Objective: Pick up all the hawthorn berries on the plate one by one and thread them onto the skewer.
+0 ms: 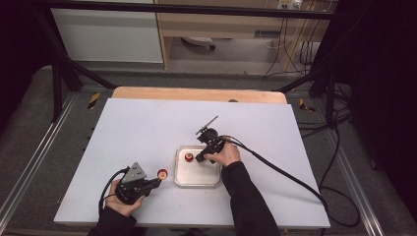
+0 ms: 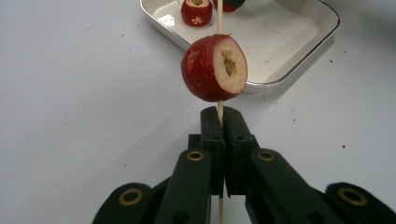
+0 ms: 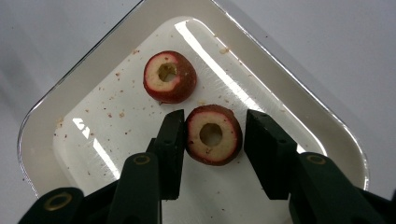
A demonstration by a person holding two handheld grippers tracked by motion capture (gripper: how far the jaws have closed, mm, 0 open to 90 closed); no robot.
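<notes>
Beyond the pale tabletop [image 1: 147, 128]

A strip of wooden board [image 1: 196, 93] shows along the tabletop's far edge; behind it stand a white cabinet [image 1: 105, 37], what looks like a wooden desk [image 1: 221, 24], and loose cables [image 1: 339, 147] on the floor past its right edge.

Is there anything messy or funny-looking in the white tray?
A little. Reddish-brown crumbs are scattered over the white tray around the two cored red fruits, and a few specks lie on the table outside it. Nothing looks tipped over or broken.
</notes>
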